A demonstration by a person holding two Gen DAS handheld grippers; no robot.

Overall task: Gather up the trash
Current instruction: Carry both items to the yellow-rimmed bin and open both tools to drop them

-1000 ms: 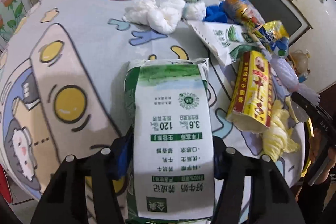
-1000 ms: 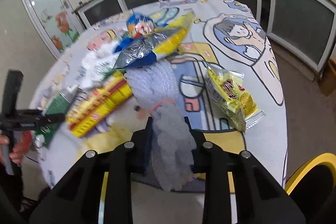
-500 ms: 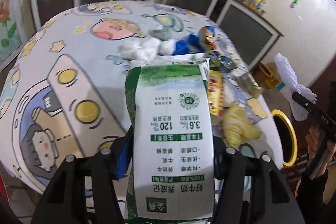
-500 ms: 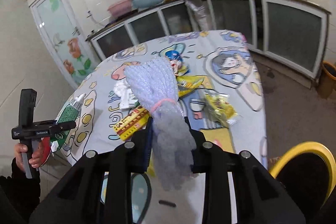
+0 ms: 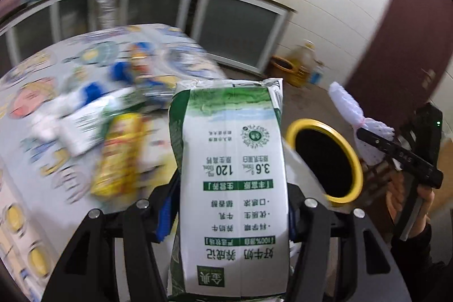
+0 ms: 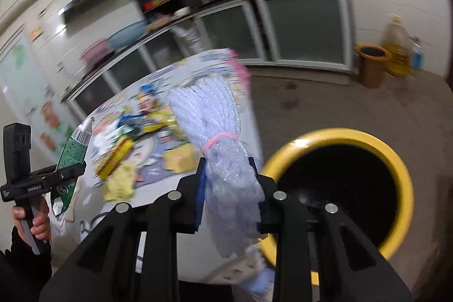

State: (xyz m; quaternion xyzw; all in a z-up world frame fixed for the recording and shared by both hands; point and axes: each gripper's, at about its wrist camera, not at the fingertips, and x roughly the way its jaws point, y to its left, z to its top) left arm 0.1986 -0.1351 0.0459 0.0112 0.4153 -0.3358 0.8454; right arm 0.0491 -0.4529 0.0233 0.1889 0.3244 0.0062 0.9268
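Note:
My left gripper point(image 5: 230, 205) is shut on a green and white milk carton point(image 5: 232, 174), held upright beyond the table's edge. My right gripper point(image 6: 229, 188) is shut on a white foam net sleeve point(image 6: 215, 126) tied with a pink band. A yellow-rimmed black bin point(image 6: 339, 188) stands on the floor just right of the right gripper, and the same bin point(image 5: 325, 160) lies right of the carton in the left wrist view. That view also catches the right gripper point(image 5: 396, 157) with the foam sleeve point(image 5: 351, 109) above the bin's far side.
The round table point(image 5: 34, 70) with a cartoon cloth holds several wrappers, among them a yellow packet point(image 5: 119, 154) and a white pouch point(image 5: 82, 126). Cabinets point(image 6: 305, 27) line the back wall. A brown bin point(image 6: 371, 64) and bottles stand in the corner. A dark red door point(image 5: 410, 41) is at right.
Both grippers swung away from the table toward the yellow-rimmed bin, rising slightly and rolling. The bin now fills much more of each view. The carton and foam sleeve stay gripped.

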